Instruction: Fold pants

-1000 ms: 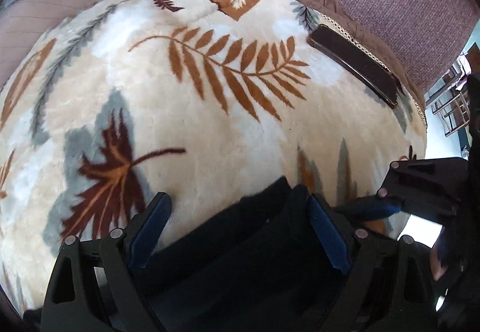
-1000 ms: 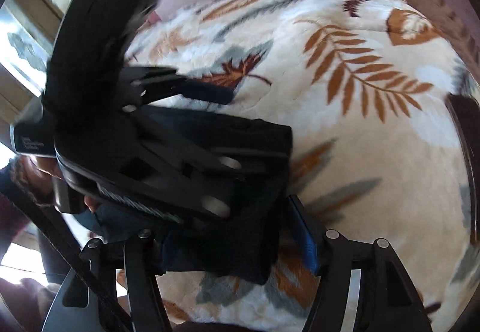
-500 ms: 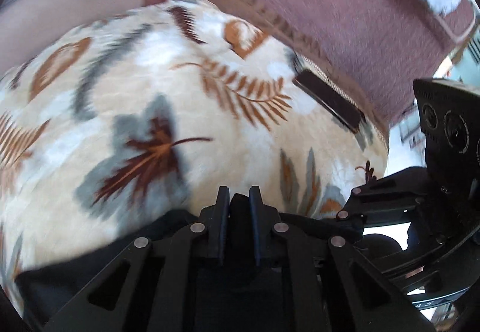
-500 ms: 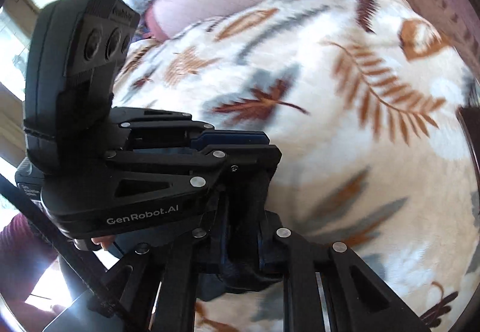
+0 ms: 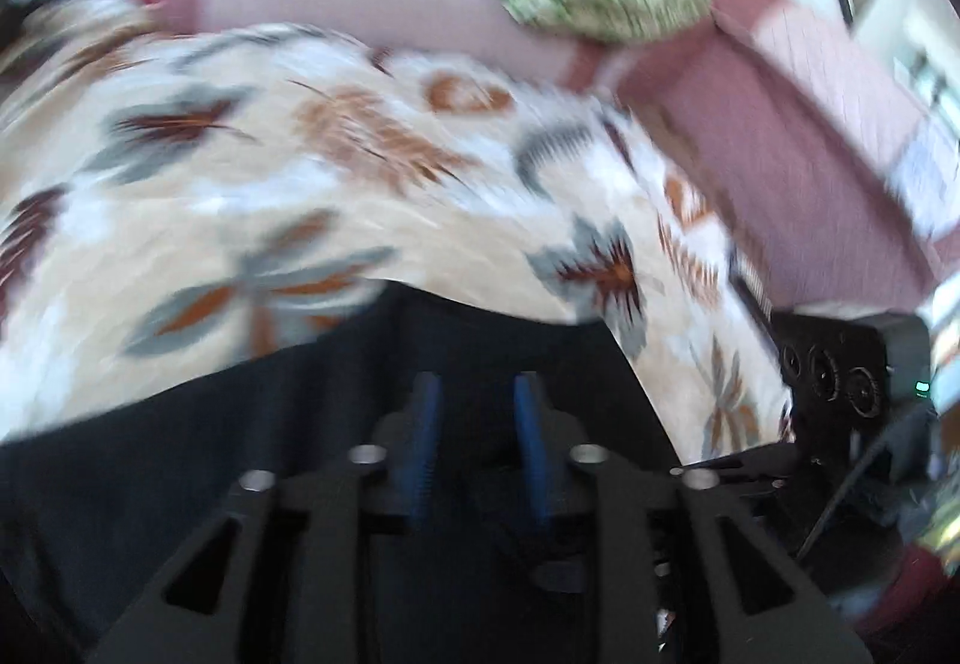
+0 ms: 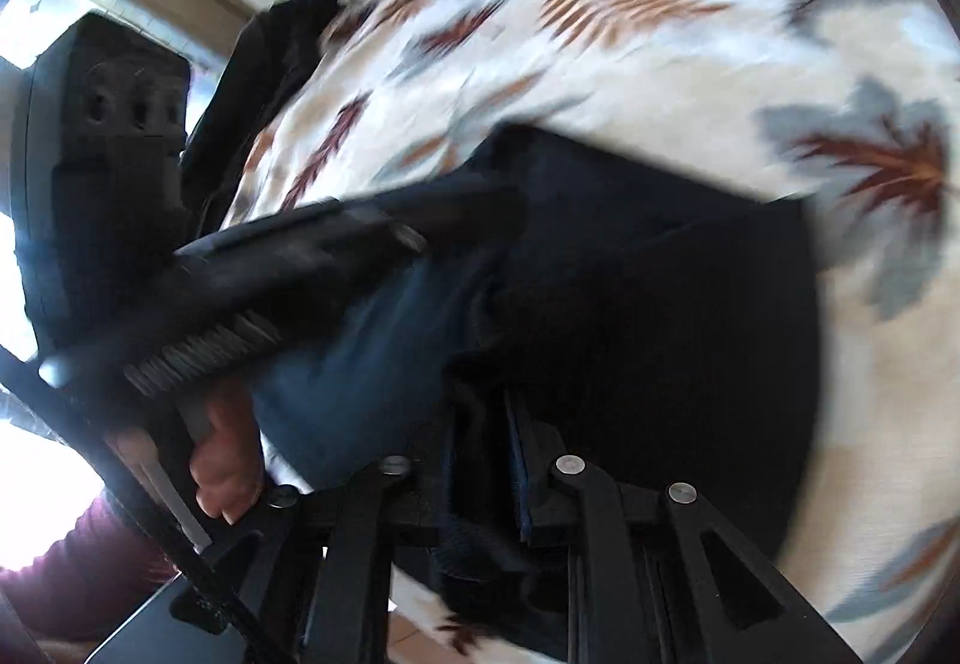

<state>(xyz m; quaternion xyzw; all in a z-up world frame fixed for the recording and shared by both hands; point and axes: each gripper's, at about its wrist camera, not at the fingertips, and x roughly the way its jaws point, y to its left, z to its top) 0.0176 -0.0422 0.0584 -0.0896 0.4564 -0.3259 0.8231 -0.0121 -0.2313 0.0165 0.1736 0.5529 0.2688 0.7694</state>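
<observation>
Left claw: narrow, jaws just been opening slightly, dark cloth between the blue pads.
Right claw: narrow, also just opening slightly, cloth bunched in it.
Pants: dark, on the leaf-pattern blanket, partly lifted.
Progress: 1 fold seems under way; flattening is left.

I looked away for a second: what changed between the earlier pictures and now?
Both grippers closed on the dark pants and swept them across the leaf-print blanket. The left gripper and right gripper have just eased open slightly, fabric still between the fingers. The blanket stayed put.
</observation>
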